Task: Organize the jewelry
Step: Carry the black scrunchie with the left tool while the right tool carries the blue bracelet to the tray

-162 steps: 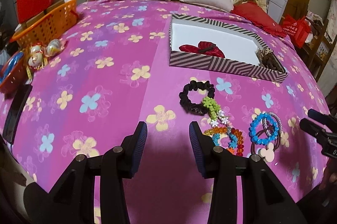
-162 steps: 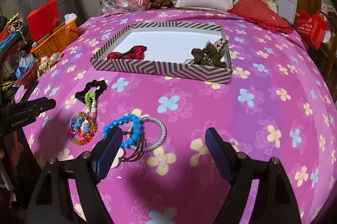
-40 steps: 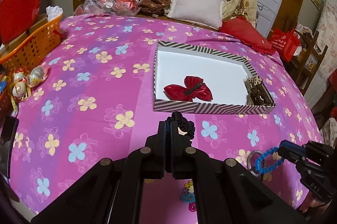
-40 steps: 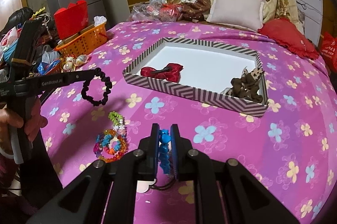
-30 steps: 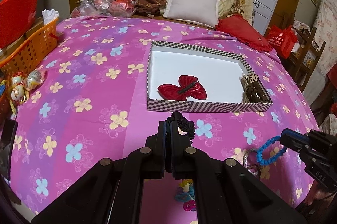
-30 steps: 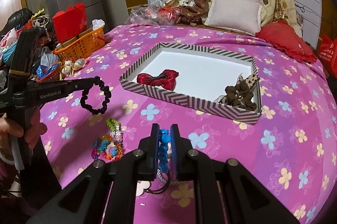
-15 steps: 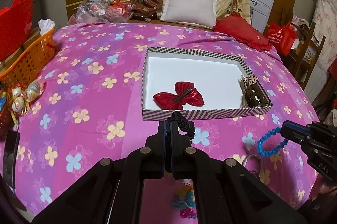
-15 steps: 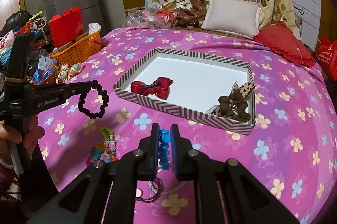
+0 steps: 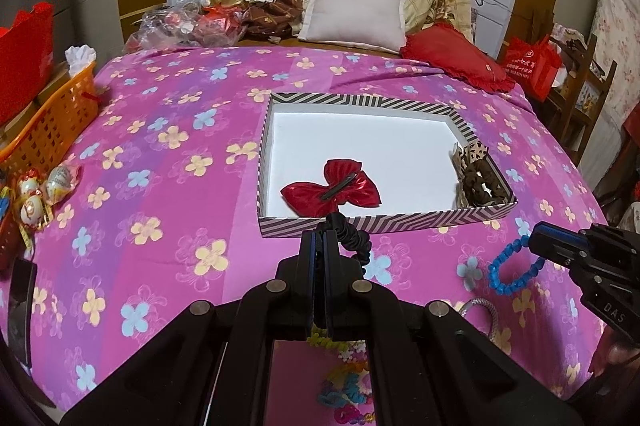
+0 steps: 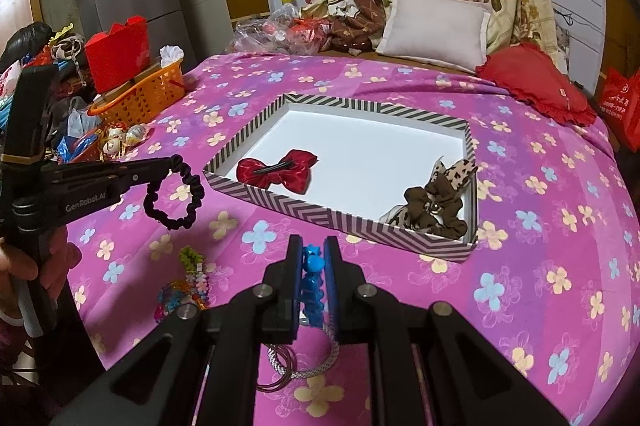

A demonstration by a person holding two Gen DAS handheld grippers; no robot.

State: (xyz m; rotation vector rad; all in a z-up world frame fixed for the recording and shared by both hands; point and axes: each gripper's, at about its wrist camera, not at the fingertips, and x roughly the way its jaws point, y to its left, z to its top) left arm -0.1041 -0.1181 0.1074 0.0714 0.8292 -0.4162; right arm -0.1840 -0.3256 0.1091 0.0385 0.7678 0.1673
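The left gripper has its fingers pressed fully together on a black scrunchie, which hangs above the bed just near of the striped box. The right gripper has its fingers nearly closed on a blue bead bracelet, lifted off the bed near the box's near right corner. Inside the box lie a red bow at the near left and a brown scrunchie at the right. More bracelets lie on the bed beneath the grippers.

Bead bracelets half behind gripper
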